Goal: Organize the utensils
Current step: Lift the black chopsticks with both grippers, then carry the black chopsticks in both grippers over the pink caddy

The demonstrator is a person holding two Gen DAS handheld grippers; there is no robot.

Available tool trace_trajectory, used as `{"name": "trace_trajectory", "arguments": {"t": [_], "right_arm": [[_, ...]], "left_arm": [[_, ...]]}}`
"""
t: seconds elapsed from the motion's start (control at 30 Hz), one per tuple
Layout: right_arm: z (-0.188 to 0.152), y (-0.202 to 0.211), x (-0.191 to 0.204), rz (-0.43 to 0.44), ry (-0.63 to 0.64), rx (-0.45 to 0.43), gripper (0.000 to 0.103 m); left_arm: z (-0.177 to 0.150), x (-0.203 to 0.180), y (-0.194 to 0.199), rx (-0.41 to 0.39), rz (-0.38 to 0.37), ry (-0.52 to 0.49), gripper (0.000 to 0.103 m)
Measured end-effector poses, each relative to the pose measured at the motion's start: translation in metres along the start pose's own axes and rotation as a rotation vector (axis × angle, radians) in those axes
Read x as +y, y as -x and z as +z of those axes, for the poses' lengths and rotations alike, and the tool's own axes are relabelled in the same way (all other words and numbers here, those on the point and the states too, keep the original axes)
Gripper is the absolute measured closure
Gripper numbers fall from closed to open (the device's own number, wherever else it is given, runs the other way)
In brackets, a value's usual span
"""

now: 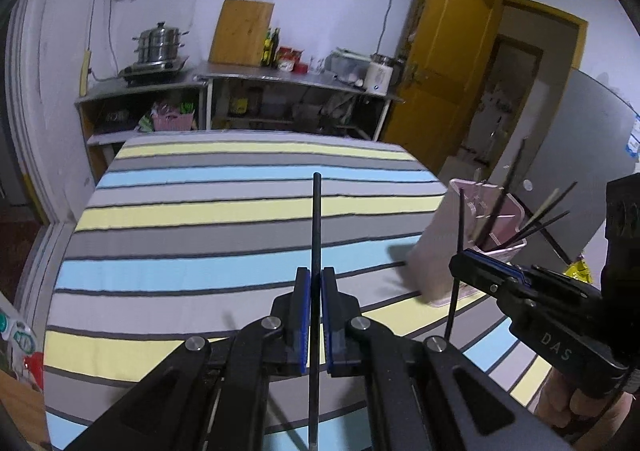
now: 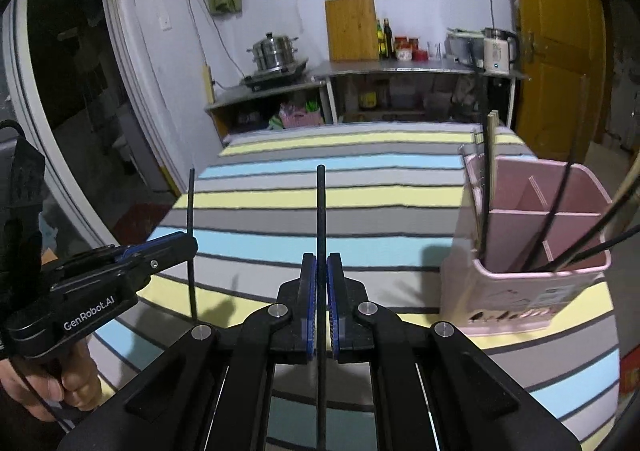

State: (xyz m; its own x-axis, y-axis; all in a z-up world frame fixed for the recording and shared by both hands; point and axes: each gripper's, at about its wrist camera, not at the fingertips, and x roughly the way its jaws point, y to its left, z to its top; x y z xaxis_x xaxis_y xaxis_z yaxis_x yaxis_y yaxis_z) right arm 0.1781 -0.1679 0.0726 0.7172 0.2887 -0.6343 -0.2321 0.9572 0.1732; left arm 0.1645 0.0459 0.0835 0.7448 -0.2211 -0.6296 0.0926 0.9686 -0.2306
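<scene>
Each claw, left claw [image 1: 316,291] and right claw [image 2: 321,275], is clamped on one black chopstick [image 1: 316,219], lifted so they'll clear the pink holder [image 2: 532,251] rim.

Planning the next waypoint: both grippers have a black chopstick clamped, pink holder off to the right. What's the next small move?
Probably swing the right gripper rightward over the pink holder and tip its black chopstick tip-down into a compartment. That stick is clamped and clear of the striped cloth, and the holder already has chopsticks.
</scene>
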Motion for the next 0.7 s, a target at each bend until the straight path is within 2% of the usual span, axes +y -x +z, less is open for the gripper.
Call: {"name": "trace_trajectory", "arguments": {"t": [0.23,0.7], "right_arm": [[0.003,0.026,-0.004,-0.015,-0.007,-0.043,0.098],[-0.009,0.051,-0.009,-0.019,-0.008,-0.046,0.097]], "left_arm": [[0.006,-0.017,0.017,-0.032,-0.022,-0.024,0.098],[-0.006,-0.019,0.042,-0.018,-0.047,-0.032,0.098]]}}
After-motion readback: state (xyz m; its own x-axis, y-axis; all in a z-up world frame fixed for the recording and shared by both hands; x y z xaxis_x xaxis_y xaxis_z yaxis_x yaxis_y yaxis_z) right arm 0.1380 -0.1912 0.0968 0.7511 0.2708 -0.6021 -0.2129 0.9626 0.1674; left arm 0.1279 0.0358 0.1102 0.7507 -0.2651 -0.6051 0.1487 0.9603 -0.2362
